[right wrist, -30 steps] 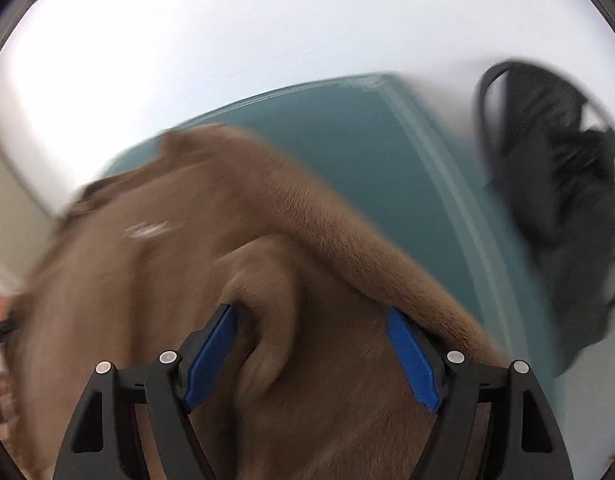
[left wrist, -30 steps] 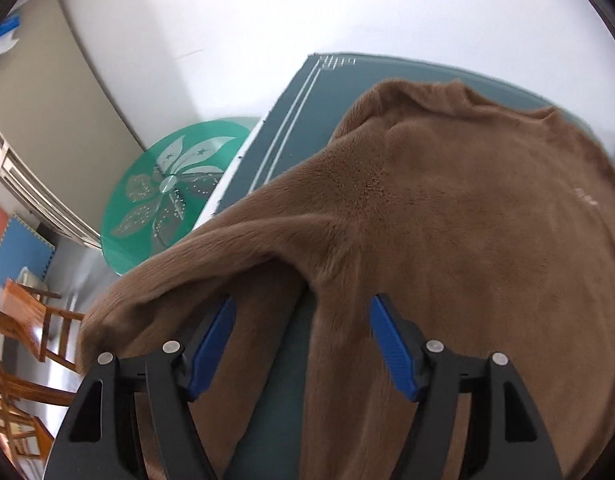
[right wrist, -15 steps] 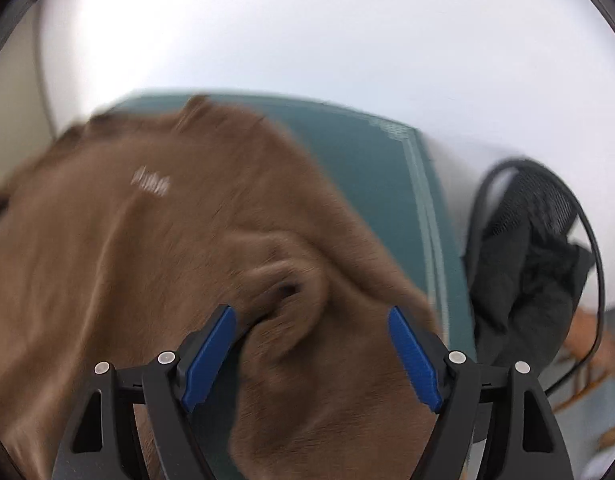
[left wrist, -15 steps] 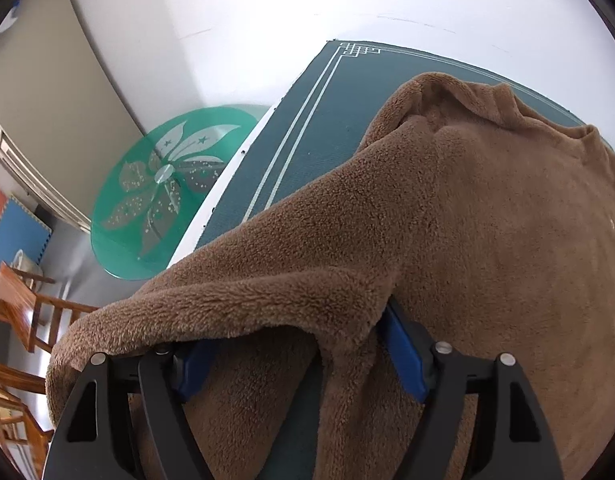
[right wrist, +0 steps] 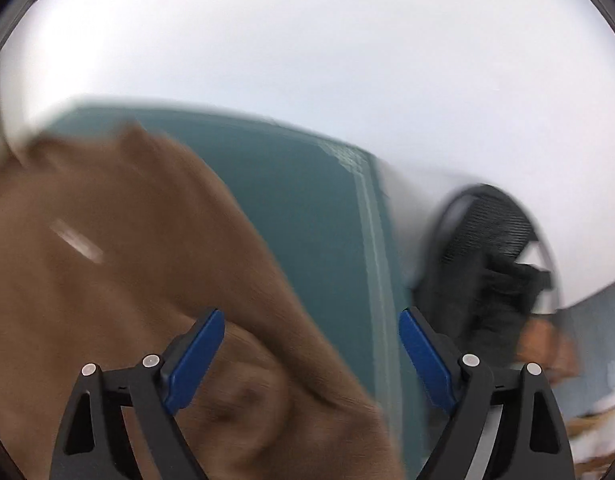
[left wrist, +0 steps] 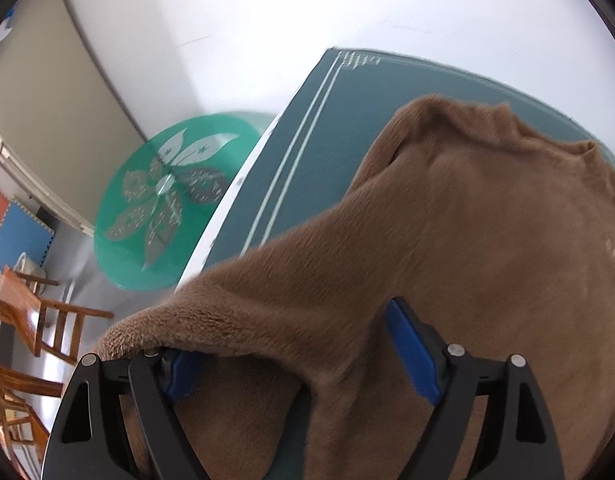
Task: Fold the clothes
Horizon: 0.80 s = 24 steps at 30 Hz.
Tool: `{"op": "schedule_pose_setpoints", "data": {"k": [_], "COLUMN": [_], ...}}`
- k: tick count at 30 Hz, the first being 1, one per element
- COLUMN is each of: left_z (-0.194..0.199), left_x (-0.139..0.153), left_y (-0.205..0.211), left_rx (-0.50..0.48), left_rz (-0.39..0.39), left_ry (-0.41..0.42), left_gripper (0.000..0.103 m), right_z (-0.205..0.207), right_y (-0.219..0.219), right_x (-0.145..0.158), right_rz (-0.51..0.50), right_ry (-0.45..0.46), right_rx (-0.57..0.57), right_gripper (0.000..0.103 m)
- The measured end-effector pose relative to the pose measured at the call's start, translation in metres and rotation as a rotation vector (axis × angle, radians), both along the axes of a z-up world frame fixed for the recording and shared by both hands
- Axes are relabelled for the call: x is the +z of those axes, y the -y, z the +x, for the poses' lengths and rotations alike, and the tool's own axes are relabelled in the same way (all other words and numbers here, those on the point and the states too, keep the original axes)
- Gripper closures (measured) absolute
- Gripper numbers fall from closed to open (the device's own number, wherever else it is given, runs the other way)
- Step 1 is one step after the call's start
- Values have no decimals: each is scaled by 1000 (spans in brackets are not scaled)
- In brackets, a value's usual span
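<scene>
A brown fleece sweater (left wrist: 467, 220) lies spread on a dark teal mat (left wrist: 327, 128). One sleeve (left wrist: 267, 292) runs across the front of my left gripper (left wrist: 291, 332) and drapes over its left fingertip, hiding it. The jaws stand wide and are opening, and the pads do not press the fabric. The right wrist view is blurred by motion. There the sweater (right wrist: 107, 280) fills the left side, and its other sleeve's cuff (right wrist: 243, 392) lies low between the jaws of my right gripper (right wrist: 311, 316). Those jaws are wide and opening, with no pad on the cloth.
The mat (right wrist: 307, 208) covers a white-edged table. A round green glass table (left wrist: 167, 200) with a flower pattern stands left of it, with wooden chairs (left wrist: 27, 320) and blue floor mats (left wrist: 15, 232) beyond. A black mesh chair (right wrist: 487, 264) stands right of the table.
Both pairs of jaws have spread wider. The sleeve now lies over the left gripper's left finger. The right gripper has risen and rolled, leaving the cuff lower and loose between its jaws.
</scene>
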<state>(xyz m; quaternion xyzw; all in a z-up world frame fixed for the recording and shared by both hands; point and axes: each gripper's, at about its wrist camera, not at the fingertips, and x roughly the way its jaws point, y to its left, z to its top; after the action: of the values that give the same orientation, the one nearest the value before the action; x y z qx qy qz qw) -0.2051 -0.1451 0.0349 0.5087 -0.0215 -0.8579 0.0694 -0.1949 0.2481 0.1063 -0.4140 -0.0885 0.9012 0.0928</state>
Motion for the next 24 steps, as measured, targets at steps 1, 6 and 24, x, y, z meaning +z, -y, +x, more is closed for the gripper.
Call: {"op": "schedule_pose_setpoints", "data": {"k": [1, 6, 24], "left_z": [-6, -50, -59], "left_x": [5, 6, -6], "left_y": [-4, -26, 31], "left_rx": [-6, -7, -98], "left_rz": [11, 1, 200], "left_ry": [-6, -2, -20], "left_gripper": [15, 15, 13], "right_z": [-3, -58, -225], "right_y": [5, 63, 116], "right_x": [11, 20, -76], "right_rz": [-45, -24, 125], "right_ry": [-18, -11, 126], "right_rx": [22, 118, 51], "right_gripper": [13, 12, 1]}}
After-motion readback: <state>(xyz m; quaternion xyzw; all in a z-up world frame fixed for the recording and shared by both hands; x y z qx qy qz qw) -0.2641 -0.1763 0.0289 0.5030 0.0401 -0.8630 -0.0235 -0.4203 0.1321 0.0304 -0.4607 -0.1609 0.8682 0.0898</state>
